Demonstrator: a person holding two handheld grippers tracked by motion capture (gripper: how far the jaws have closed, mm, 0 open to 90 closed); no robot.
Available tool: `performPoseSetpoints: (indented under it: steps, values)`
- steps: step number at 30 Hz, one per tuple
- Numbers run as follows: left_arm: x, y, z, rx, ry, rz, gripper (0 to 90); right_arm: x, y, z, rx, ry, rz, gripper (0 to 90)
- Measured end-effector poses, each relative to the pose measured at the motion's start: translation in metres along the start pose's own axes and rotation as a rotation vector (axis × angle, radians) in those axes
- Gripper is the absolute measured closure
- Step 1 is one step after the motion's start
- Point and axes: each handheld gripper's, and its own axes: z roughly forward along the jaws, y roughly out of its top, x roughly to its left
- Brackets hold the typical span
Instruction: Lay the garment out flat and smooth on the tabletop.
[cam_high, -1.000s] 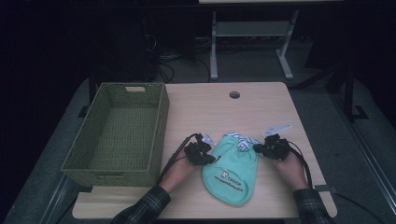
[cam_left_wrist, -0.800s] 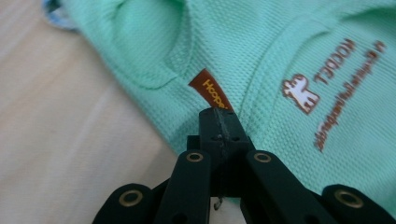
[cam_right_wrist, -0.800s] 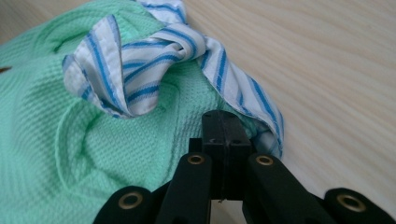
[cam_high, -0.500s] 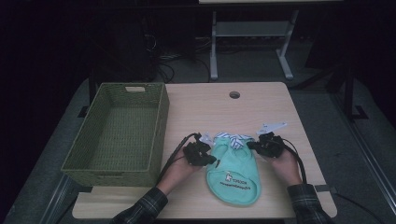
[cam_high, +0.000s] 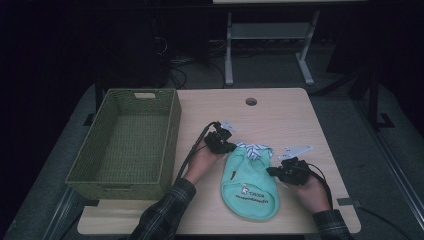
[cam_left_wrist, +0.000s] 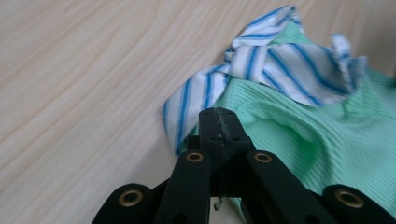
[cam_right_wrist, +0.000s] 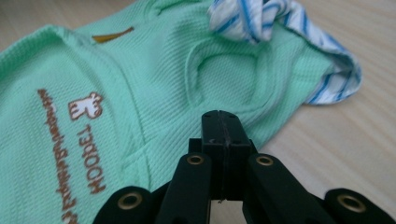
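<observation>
On the wooden table, both tools, left and right, pinch the green garment.

L gripper slid up-left w/ the shirt's collar edge; R gripper dropped back to the shirt's right edge.

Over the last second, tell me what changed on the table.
The mint garment slid toward the person and skewed. The left tongs moved up to its striped collar; the right tongs dropped along its right edge. Both look shut at the fabric. The basket stayed put.
</observation>
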Motion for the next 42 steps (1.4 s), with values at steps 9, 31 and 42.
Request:
performPoseSetpoints:
  steps: [9, 31, 42]
  values:
    - [0.002, -0.003, 0.014, 0.037, 0.036, 0.014, 89.8, 0.003, -0.01, 0.003, 0.052, 0.008, -0.003, 89.9]
    - [0.004, -0.021, -0.016, -0.058, -0.003, -0.05, 71.4, -0.016, -0.004, -0.015, -0.041, -0.012, 0.022, 73.8]
    - [0.013, -0.023, -0.021, -0.073, 0.021, -0.066, 53.9, -0.037, 0.029, -0.004, -0.042, -0.014, 0.014, 60.9]
